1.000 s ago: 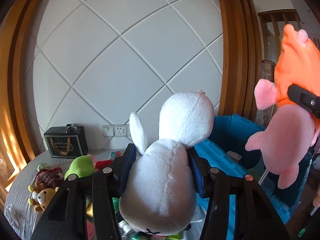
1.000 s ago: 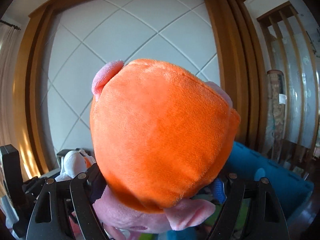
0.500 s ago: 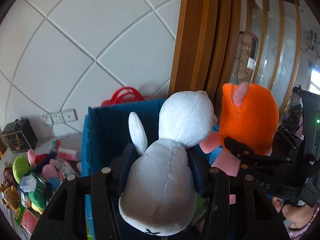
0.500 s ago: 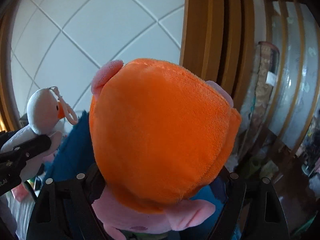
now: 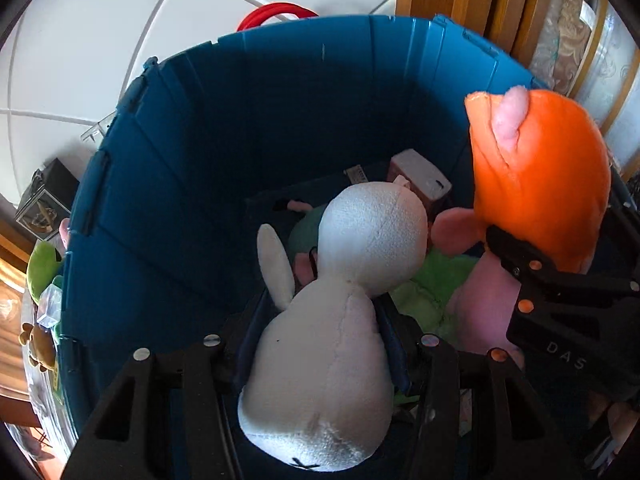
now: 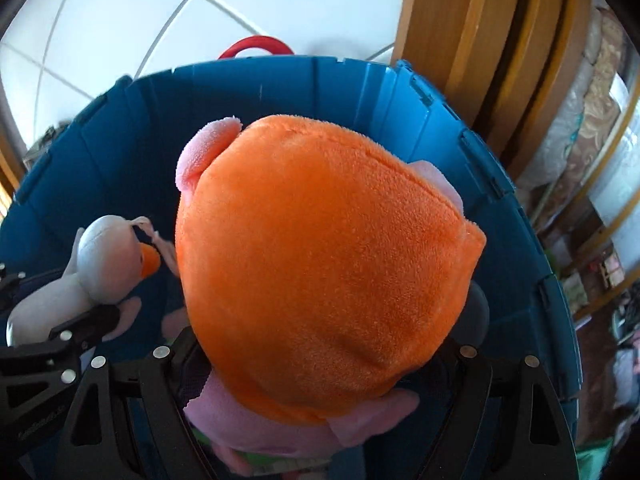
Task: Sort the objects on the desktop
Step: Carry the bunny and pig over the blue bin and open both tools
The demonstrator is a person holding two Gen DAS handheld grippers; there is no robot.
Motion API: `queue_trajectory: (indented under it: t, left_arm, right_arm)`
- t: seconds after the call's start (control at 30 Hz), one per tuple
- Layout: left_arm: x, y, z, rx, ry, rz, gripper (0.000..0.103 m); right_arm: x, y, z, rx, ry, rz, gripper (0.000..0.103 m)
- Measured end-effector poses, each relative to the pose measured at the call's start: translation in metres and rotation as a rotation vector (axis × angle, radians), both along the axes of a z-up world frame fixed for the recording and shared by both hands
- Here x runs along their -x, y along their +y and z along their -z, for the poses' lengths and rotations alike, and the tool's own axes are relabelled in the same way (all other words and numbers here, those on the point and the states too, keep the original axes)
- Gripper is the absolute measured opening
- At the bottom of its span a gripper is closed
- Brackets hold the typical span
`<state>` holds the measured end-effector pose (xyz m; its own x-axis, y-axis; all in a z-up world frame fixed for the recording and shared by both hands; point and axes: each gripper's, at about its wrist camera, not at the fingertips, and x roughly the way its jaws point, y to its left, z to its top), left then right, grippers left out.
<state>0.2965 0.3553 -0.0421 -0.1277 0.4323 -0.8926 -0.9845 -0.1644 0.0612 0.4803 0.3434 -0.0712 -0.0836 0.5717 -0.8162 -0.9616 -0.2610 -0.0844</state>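
- Left tongs [image 5: 320, 332] clamped on white duck plush [image 5: 340, 300], head fwd, long axis along fingers, pointing down into blue bin [image 5: 224, 128].
- Right tongs [image 6: 320, 364] clamped on pink pig plush w/ orange hood [image 6: 324, 256], also over bin mouth, just right of duck.
- Bin straight below both; green plush [image 5: 436, 284] & small box [image 5: 420, 178] already on bottom.
- Next, prob: let go, straight drop; neither arm clearly nearer.
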Motion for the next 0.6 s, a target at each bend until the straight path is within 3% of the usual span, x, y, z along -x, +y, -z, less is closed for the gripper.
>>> queue_trajectory:
  t: [0.1, 0.43, 0.6]
  left_arm:
    - [-0.005, 0.0, 0.003, -0.002, 0.0, 0.032, 0.053]
    - [-0.009, 0.001, 0.003, -0.009, -0.006, 0.04, 0.053]
    - [-0.012, 0.001, 0.002, -0.008, -0.002, 0.042, 0.053]
  right_arm:
    - [0.0, -0.001, 0.005, -0.017, -0.062, -0.004, 0.088]
    - [0.014, 0.0, -0.004, 0.037, -0.068, 0.017, 0.098]
    - [0.014, -0.003, -0.008, -0.011, -0.086, 0.023, 0.103]
